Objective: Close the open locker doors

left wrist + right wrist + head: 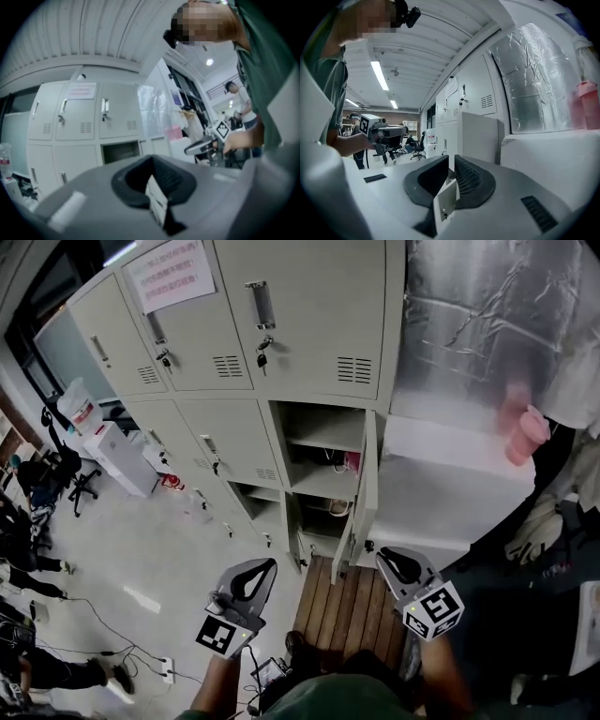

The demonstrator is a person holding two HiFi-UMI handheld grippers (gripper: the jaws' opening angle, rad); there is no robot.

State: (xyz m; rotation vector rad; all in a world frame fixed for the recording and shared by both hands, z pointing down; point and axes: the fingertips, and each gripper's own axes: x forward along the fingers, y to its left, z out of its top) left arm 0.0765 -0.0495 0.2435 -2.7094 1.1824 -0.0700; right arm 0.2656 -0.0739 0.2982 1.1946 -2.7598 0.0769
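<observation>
The beige locker bank (234, 324) has its upper row closed. At the right column one compartment (323, 439) stands open, its tall door (363, 486) swung out edge-on toward me. Below it a second compartment (328, 517) is open, and a third (258, 505) is open to its left, with a small door (295, 538) ajar between them. My left gripper (251, 579) and right gripper (401, 566) hover over the floor short of the lockers, both shut and holding nothing. In the left gripper view the left gripper (152, 159) faces the open compartment (121, 151). In the right gripper view the right gripper (451, 159) points at the open door (477, 136).
A foil-covered panel (487, 324) and a white cabinet (441, 488) with a pink bottle (525, 435) stand right of the lockers. A wooden slat platform (342, 606) lies underfoot. A water dispenser (112, 454), an office chair (80, 486), cables and a power strip (169, 671) are at the left.
</observation>
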